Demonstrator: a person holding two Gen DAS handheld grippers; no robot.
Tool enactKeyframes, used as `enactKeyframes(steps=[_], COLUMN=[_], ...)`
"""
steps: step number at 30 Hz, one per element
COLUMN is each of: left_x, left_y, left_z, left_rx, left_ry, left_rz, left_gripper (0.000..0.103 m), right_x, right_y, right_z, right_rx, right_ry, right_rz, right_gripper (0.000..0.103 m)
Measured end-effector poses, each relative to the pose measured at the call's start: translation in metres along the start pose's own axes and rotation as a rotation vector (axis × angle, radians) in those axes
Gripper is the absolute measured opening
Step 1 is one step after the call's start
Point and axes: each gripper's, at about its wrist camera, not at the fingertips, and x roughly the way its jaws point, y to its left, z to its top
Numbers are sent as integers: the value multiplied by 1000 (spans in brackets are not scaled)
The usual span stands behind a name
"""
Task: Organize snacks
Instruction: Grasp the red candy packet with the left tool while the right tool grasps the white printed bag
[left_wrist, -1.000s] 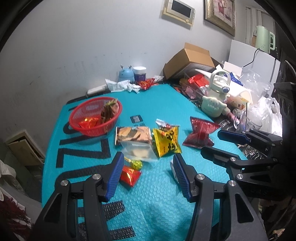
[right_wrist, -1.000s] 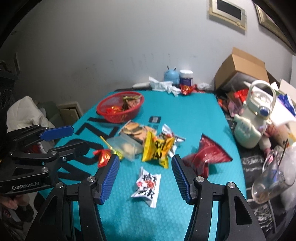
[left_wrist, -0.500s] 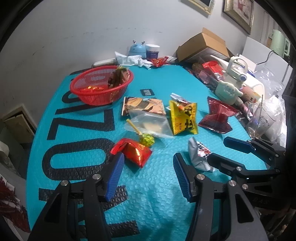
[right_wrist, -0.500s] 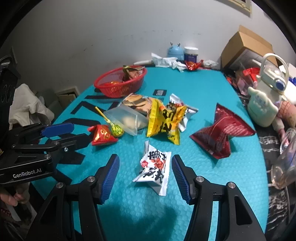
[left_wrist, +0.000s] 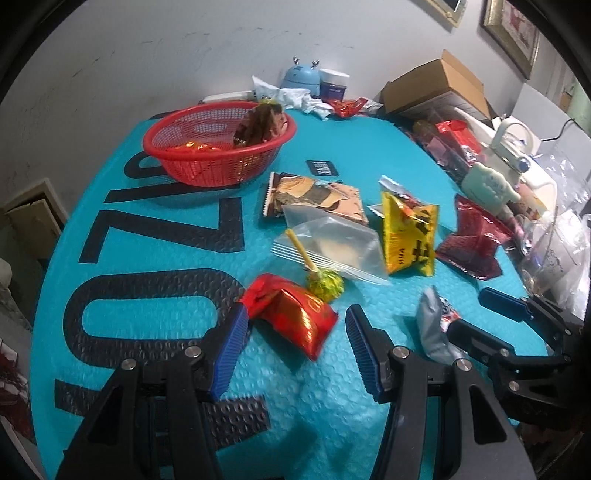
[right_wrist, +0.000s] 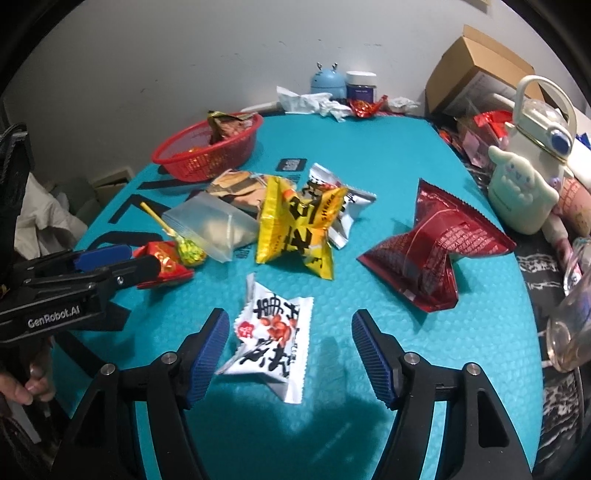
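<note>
Both grippers open: left (left_wrist: 293, 339) straddling red pack (left_wrist: 291, 317), right (right_wrist: 290, 352), just widened, over white pack (right_wrist: 273, 338). Next: squeeze, carry to far-left basket (left_wrist: 218, 170).

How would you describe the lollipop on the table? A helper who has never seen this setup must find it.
Start at the red basket on the teal mat, then come toward the loose snacks in the middle. The lollipop lies between the clear zip bag and the red foil packet. It alone has a thin yellow stick, ending in a crinkly yellow-green head.
</note>
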Motion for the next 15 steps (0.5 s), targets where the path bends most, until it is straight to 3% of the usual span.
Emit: enactKeyframes(steps=[4, 9, 15], left_x=[12, 31, 31], left_y=[4, 9, 5], left_z=[3, 2, 0], left_rx=[-2, -33, -30], left_ry=[19, 90, 69], left_rz=[34, 24, 46], left_gripper=[54, 54, 54], right_x=[7, 11, 18], right_y=[-4, -3, -5], right_z=[0, 1, 1], right_rx=[11, 7, 30], right_ry=[17, 25, 48], right_rz=[18, 41, 88], right_gripper=[70, 70, 71])
